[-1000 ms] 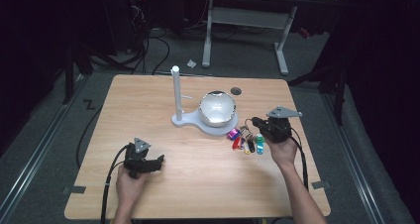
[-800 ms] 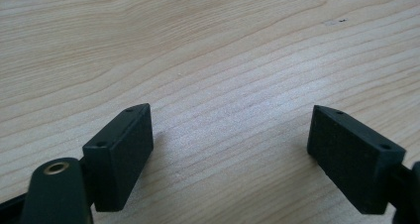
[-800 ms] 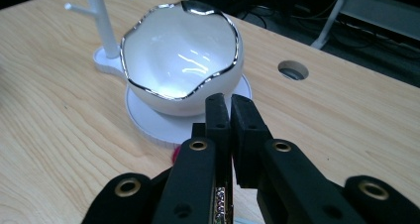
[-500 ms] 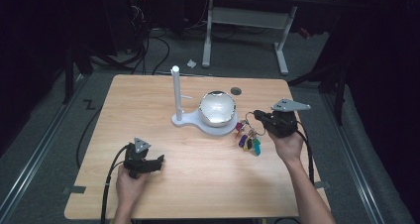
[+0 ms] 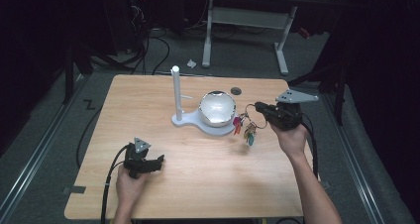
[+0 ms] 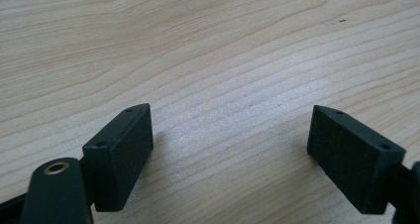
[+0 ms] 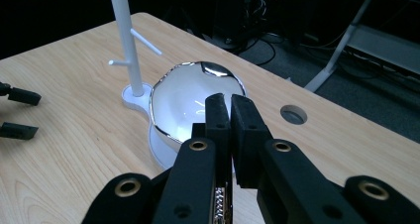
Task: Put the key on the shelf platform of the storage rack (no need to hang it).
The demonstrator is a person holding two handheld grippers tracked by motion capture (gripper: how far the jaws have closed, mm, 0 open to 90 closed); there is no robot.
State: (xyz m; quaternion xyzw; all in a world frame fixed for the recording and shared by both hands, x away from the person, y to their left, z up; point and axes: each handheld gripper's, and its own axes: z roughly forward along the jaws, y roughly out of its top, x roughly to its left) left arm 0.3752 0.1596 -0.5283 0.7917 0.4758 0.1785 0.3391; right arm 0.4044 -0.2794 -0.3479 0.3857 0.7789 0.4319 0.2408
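A bunch of keys (image 5: 246, 127) with coloured tags dangles above the table, just right of the shiny bowl (image 5: 217, 108). My right gripper (image 5: 257, 106) is shut on the key ring and points left toward the bowl. In the right gripper view its jaws (image 7: 230, 102) are pressed together, with a bit of metal ring (image 7: 220, 204) showing low between them; the bowl (image 7: 190, 97) lies just beyond. The bowl sits on a white stand whose upright post (image 5: 175, 90) carries short pegs (image 7: 148, 42). My left gripper (image 5: 157, 161) rests at the front left, open, with bare wood between its jaws (image 6: 230, 135).
The wooden table (image 5: 148, 100) has a round cable hole (image 5: 236, 90) behind the bowl. Cables trail from both grippers toward the front edge. Beyond the table are a dark floor, cables and a white desk frame (image 5: 247, 21). My left gripper (image 7: 29, 113) shows far left in the right gripper view.
My right gripper has risen with the keys, which lay on the table a second ago and now hang free. The left hand has not moved.
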